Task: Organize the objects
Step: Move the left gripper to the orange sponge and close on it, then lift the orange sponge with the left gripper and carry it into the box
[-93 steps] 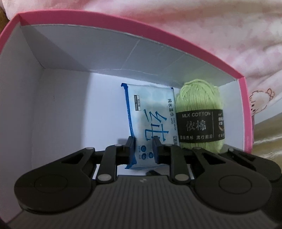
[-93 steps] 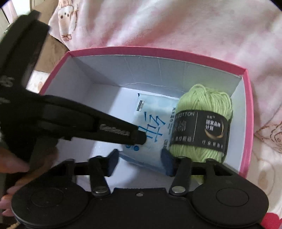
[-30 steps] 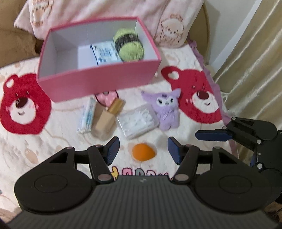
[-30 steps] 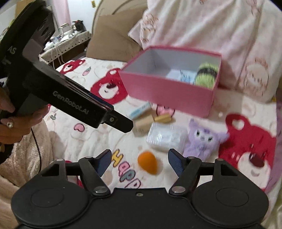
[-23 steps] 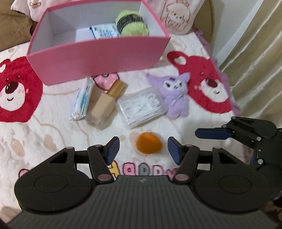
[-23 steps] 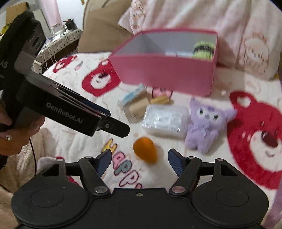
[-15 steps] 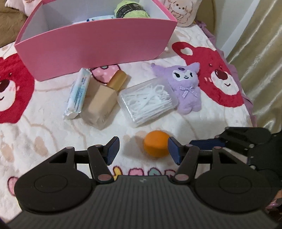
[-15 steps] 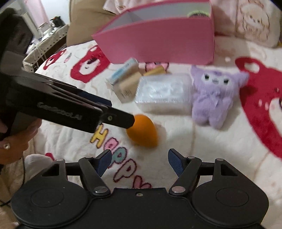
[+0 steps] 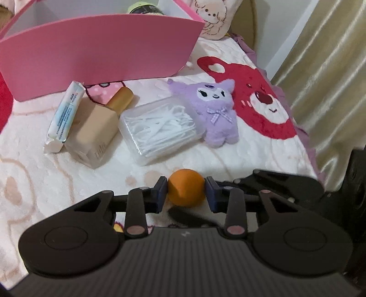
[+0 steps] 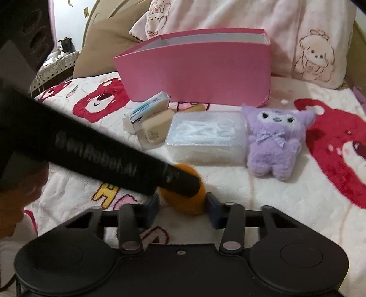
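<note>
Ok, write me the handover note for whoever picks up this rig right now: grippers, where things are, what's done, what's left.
Left gripper: closing, pads at both sides of the orange makeup sponge on the blanket.
Right gripper: also closing around the same sponge; contact unclear, since the left gripper crosses in front.
Done: the green yarn is in the pink box.
Left, all on the blanket in front of the box: sponge, purple plush, clear box of floss picks, foundation bottle, tissue pack.
Next, probably: lift the sponge into the box.
</note>
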